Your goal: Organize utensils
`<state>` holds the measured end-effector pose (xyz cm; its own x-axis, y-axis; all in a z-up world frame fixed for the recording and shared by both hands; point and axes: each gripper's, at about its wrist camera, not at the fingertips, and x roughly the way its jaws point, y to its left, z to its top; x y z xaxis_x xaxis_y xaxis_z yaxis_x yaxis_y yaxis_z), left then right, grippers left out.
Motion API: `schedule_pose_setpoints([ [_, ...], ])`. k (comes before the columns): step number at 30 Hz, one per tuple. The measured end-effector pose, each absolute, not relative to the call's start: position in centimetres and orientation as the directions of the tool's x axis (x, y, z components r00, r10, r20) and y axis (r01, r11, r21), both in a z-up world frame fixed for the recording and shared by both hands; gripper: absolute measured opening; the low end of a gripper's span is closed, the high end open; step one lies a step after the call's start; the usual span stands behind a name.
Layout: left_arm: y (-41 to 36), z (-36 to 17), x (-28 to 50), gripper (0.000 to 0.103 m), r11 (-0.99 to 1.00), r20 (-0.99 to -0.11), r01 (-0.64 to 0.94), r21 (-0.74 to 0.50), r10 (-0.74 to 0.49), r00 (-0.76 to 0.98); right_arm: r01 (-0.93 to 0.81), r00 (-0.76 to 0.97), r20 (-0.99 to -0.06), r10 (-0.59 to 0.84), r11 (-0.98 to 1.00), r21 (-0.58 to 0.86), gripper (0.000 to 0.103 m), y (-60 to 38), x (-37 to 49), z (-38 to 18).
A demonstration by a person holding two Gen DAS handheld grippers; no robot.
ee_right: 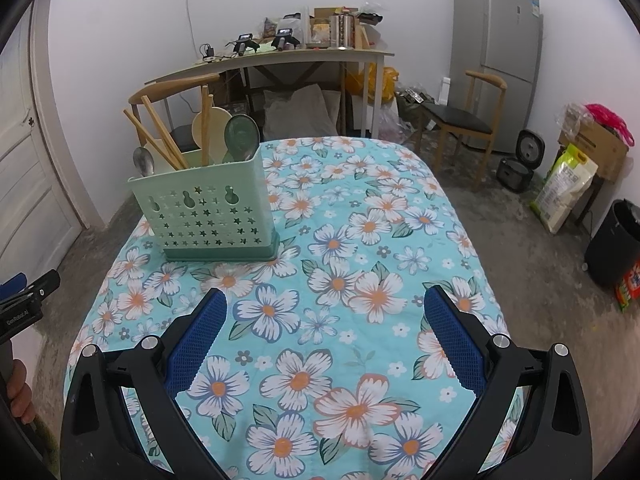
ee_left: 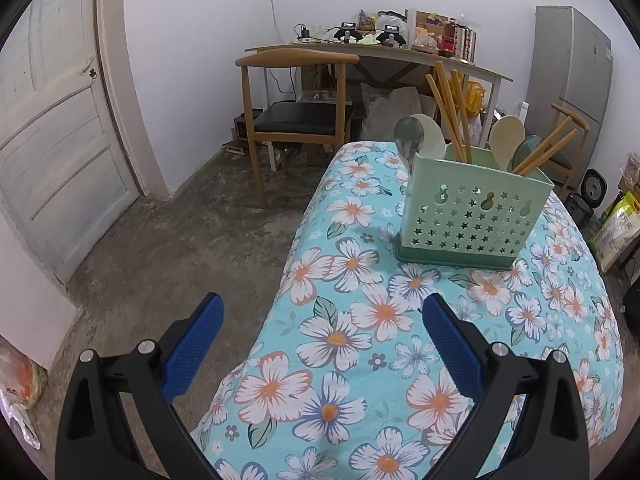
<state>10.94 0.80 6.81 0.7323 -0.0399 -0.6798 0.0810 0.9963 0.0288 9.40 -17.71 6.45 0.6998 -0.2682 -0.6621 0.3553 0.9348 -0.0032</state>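
The left claw (ee_left: 322, 320) hangs released, its blue fingers (ee_left: 192, 350) spread wide over the near left edge of the table (ee_left: 560, 320), which is covered by a blue cloth with flowers. Nothing is between the fingers. The right claw (ee_right: 324, 316) is also released and empty, spread above the near middle of the same table (ee_right: 400, 208).

The green utensil holder (ee_left: 474, 212) stands upright on the cloth, well ahead of both claws and apart from them. In the right wrist view the utensil holder (ee_right: 208, 208) sits toward the far left part of the table. Its front wall has star-shaped holes. Inside it stand wooden chopsticks (ee_left: 450, 112), leaning at different angles, pale spoons (ee_left: 508, 132) and a metal spoon (ee_right: 143, 162), all with their ends above the rim.

Behind the table are a wooden chair (ee_left: 294, 120), a cluttered desk (ee_right: 304, 54) by the wall and a grey fridge (ee_right: 496, 56).
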Motion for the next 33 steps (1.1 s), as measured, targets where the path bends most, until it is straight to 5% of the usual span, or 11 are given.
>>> schedule_pose_setpoints([
  [33, 0.27, 6.80, 10.94, 0.097, 0.995, -0.680, 0.095, 0.041, -0.042, 0.732, 0.352, 0.704, -0.659, -0.265, 0.936, 0.000, 0.095, -17.90, 9.33, 6.40],
])
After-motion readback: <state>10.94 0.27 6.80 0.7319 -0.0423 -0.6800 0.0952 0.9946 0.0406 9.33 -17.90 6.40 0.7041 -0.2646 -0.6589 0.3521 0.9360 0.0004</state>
